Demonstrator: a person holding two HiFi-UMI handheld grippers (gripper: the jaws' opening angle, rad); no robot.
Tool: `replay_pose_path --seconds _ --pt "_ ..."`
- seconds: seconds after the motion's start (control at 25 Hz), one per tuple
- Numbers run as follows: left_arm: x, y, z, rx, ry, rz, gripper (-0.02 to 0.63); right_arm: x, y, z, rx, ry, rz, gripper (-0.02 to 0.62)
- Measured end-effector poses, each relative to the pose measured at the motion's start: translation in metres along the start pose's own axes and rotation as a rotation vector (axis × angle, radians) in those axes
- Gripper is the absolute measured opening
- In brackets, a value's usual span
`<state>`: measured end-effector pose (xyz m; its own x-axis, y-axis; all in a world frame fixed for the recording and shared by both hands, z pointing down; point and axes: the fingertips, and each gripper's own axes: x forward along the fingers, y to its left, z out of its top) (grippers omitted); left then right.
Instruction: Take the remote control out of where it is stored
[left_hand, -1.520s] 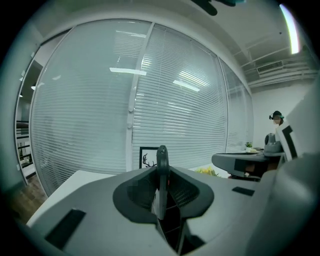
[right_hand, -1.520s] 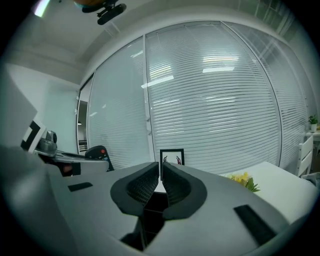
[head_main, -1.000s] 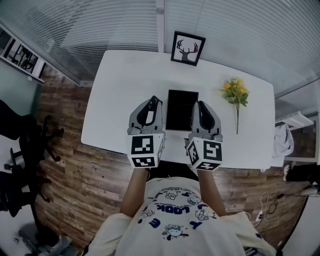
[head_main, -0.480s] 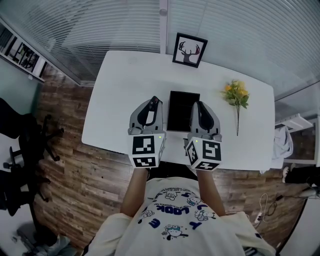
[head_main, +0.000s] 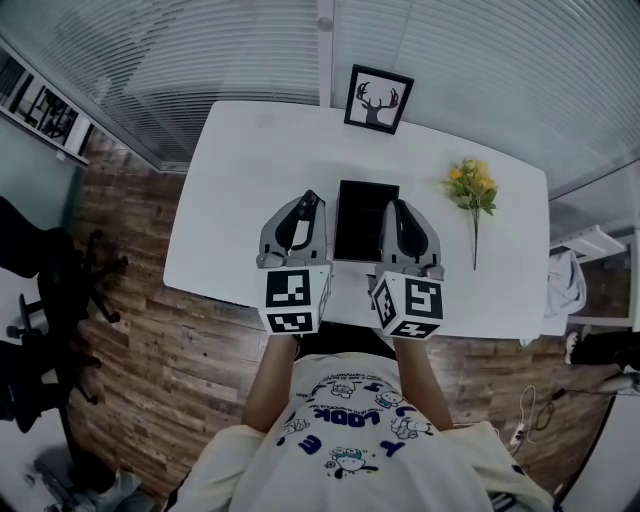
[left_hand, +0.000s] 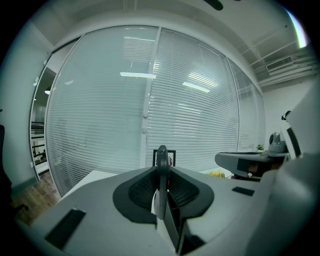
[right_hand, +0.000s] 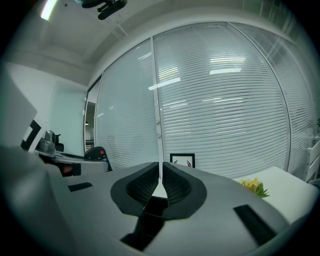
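Note:
The remote control (left_hand: 161, 172), thin and dark with a red button (right_hand: 101, 152), stands on edge between the jaws of my left gripper (head_main: 307, 203), which is shut on it. The gripper holds it over the white table (head_main: 240, 170), just left of a black open box (head_main: 364, 220). My right gripper (head_main: 397, 209) hovers at the box's right edge with its jaws together and nothing between them. In the left gripper view the remote hides the gap between the pads (left_hand: 145, 187).
A framed deer picture (head_main: 378, 98) leans at the table's far edge. Yellow flowers (head_main: 471, 186) lie on the right side of the table. Glass walls with blinds (head_main: 470, 60) stand behind it. An office chair (head_main: 45, 280) is on the wooden floor at the left.

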<state>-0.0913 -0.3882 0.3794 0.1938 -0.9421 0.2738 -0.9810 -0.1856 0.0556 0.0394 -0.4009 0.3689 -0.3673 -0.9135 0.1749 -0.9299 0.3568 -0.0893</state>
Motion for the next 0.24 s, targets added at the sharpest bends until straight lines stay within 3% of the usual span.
replay_pose_path --seconds 0.24 --pt "-0.0013 -0.0009 0.0026 0.006 -0.003 0.000 0.071 -0.0013 -0.0004 0.0011 -0.002 0.000 0.003 0.043"
